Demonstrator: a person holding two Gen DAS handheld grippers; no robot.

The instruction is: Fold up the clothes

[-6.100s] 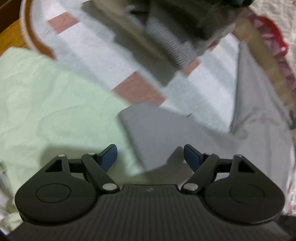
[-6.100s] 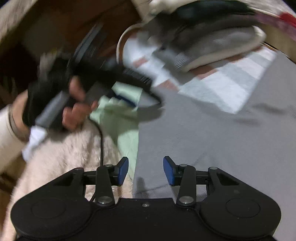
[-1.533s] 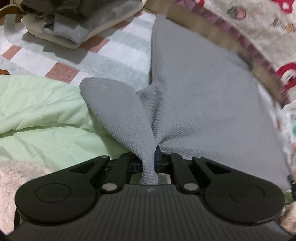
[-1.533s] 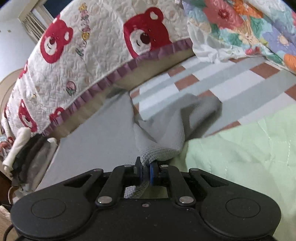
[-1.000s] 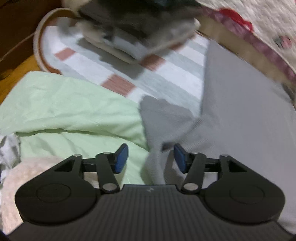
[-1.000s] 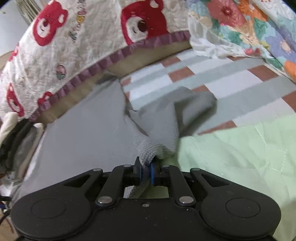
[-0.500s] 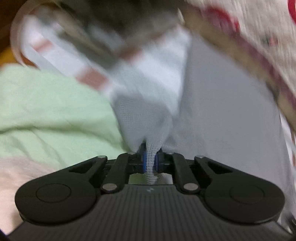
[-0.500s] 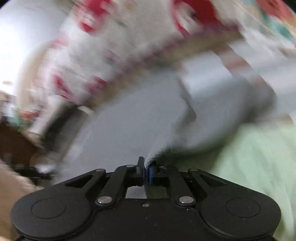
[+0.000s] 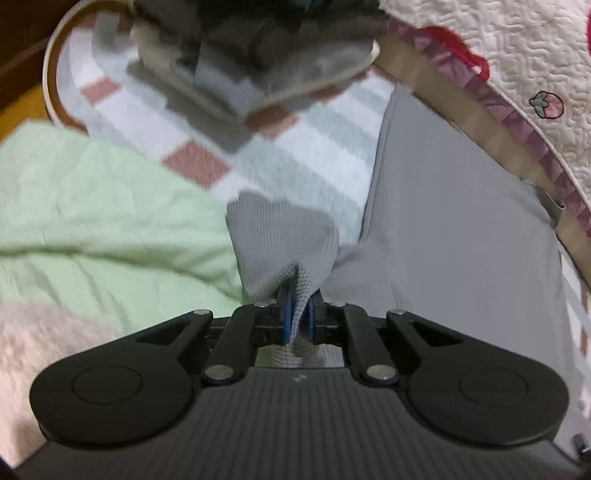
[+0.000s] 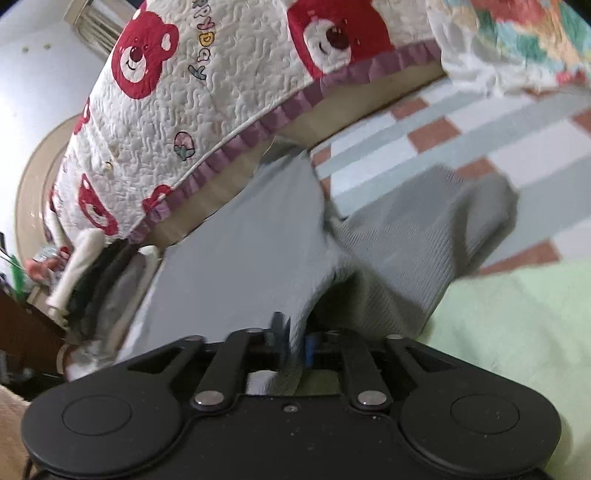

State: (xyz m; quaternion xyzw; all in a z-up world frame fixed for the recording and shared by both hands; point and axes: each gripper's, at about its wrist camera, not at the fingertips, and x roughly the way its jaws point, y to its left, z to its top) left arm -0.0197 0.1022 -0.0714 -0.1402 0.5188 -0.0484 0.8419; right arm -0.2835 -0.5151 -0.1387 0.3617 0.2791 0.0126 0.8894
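Observation:
A grey knit garment [image 9: 454, 221] lies spread on the bed beside the bear quilt. One bunched corner of it [image 9: 284, 243] rises into my left gripper [image 9: 299, 319]. The blue pads still touch the cloth on both sides while the jaws are opening. In the right wrist view the same garment [image 10: 240, 258] runs from a raised fold [image 10: 424, 240] down into my right gripper [image 10: 293, 339]. Those jaws are opening too. The cloth hangs loosely in the gap between them and is blurred there.
A stack of folded dark and grey clothes [image 9: 258, 55] sits at the far end of the checked sheet [image 9: 314, 147]. A light green blanket [image 9: 92, 221] lies to the left. The red-bear quilt [image 10: 221, 74] borders the garment, and a floral pillow [image 10: 517, 29] is at the far right.
The left jaws, open a second ago, closed on the garment's corner and have since loosened slightly. The right jaws, clamped tight on the cloth before, have parted.

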